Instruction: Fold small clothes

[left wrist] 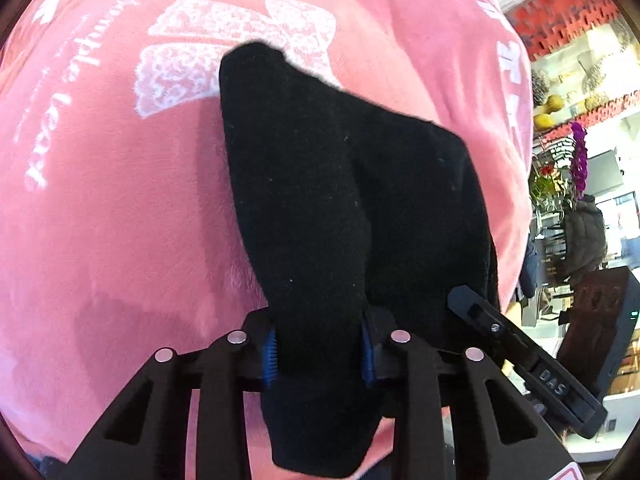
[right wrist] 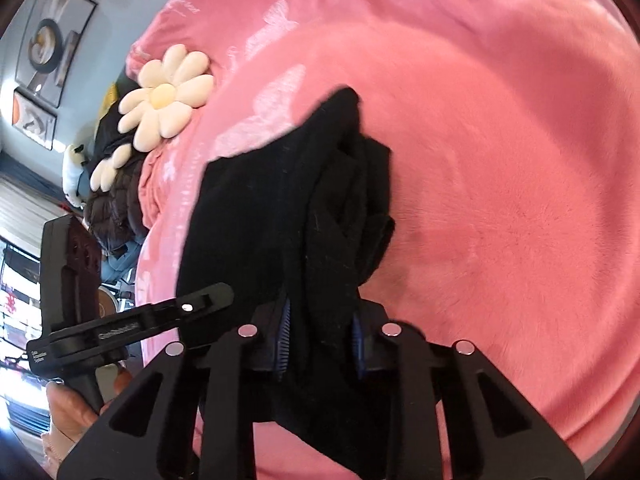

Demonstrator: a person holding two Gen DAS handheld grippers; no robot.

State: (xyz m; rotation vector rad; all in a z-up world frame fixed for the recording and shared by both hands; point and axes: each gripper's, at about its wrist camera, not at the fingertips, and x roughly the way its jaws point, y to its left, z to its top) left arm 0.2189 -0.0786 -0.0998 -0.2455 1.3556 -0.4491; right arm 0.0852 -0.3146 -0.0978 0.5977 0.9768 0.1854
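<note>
1. Left wrist view: the left gripper [left wrist: 318,354] has its jaws clamped on a bunch of the black garment [left wrist: 344,200], which hangs over the pink blanket [left wrist: 100,220].
2. Right wrist view: the right gripper [right wrist: 320,346] likewise pinches the same black cloth in folds.
3. To fold well, I judge both grips should stay firm, pull the fabric taut and level, then lower it flat onto the blanket before doubling it over.
</note>
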